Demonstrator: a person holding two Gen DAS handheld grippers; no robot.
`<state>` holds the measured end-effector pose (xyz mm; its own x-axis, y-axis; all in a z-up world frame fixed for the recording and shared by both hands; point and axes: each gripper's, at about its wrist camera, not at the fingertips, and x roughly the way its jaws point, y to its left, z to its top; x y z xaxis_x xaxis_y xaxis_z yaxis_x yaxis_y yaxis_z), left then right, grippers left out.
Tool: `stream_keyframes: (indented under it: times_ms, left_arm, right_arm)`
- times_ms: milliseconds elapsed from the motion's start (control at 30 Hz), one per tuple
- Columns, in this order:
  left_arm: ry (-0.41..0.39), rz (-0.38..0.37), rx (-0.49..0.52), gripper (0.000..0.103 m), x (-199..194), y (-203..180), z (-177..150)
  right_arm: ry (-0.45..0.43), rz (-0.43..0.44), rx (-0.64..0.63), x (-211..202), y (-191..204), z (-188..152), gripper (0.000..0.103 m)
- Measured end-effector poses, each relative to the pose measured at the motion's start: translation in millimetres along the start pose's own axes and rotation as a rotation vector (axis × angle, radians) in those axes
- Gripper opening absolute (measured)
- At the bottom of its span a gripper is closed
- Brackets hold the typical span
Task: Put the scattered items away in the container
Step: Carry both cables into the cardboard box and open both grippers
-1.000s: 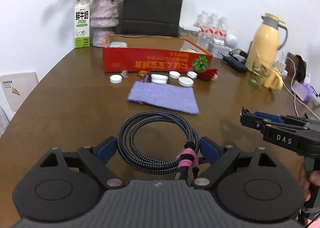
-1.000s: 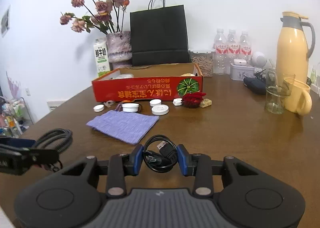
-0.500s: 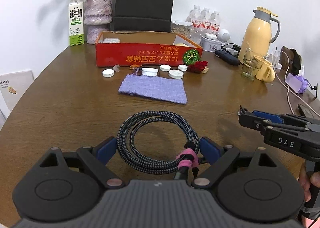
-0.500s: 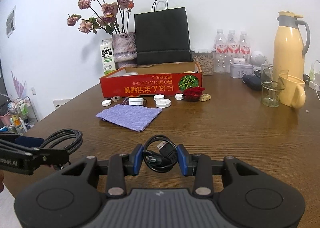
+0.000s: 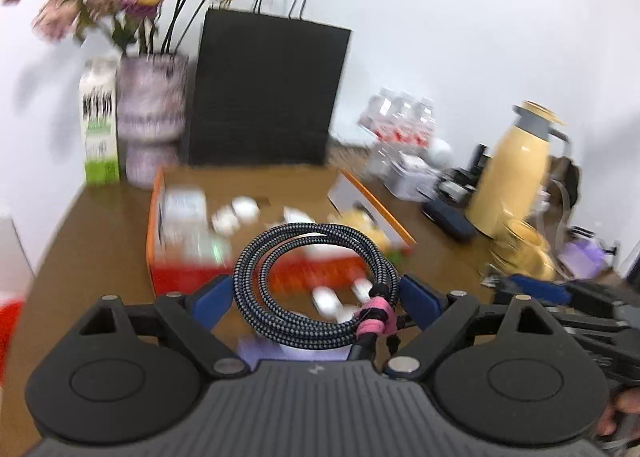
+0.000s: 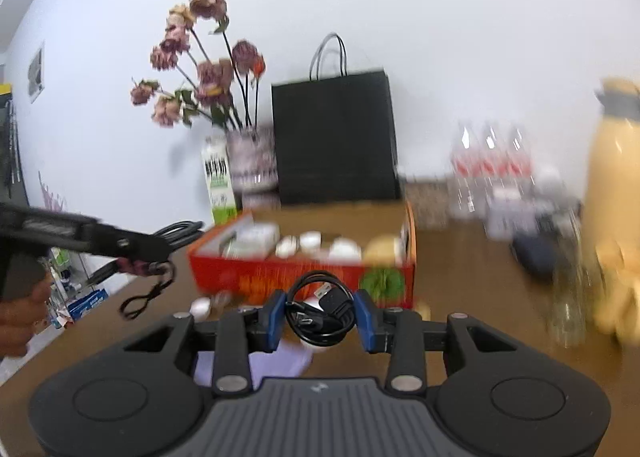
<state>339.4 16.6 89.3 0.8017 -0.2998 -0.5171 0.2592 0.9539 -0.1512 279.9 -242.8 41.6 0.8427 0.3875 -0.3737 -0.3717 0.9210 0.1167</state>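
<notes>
My left gripper [image 5: 316, 297] is shut on a coiled black-and-white braided cable [image 5: 288, 257] with a pink tie, held in the air in front of the red cardboard box [image 5: 180, 277]. My right gripper [image 6: 321, 315] is shut on a small coiled black USB cable [image 6: 324, 307], held in front of the same box [image 6: 280, 277]. The box holds several white items and a yellow one. The left gripper with its cable also shows at the left of the right wrist view [image 6: 132, 249]. White caps [image 5: 328, 299] and a purple cloth [image 6: 280, 361] lie on the table below.
Behind the box stand a black paper bag [image 5: 264, 97], a flower vase [image 5: 150, 117] and a milk carton [image 5: 100, 129]. Water bottles [image 6: 488, 169], a yellow thermos [image 5: 512, 169], a yellow mug [image 5: 524, 253] and a glass [image 6: 568, 313] crowd the right side.
Both grippers have risen and moved forward toward the red box, each still holding its cable. The box now looms close and its inside shows; the view is blurred by motion.
</notes>
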Motion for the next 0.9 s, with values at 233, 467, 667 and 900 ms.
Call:
stream_keyframes:
  times_ms: [233,467,667,900]
  left_arm:
    - [0.193,0.037,0.057,0.091,128.8,20.9,64.4]
    - [0.361,0.107,0.118,0.091,223.3,44.6,58.5]
    - [0.441,0.116,0.099,0.092,254.7,60.0,50.1]
    - [0.397,0.09,0.13,0.092,234.3,61.0,59.7]
  right_arm:
    - [0.035,0.046,-0.006,106.8,-30.4,94.1,0.035]
    - [0.257,0.04,0.064,265.2,-52.9,130.2,0.035]
    - [0.478,-0.063,0.081,382.4,-63.4,115.5,0.035]
    - [0.596,-0.128,0.039,414.5,-59.3,96.2,0.047]
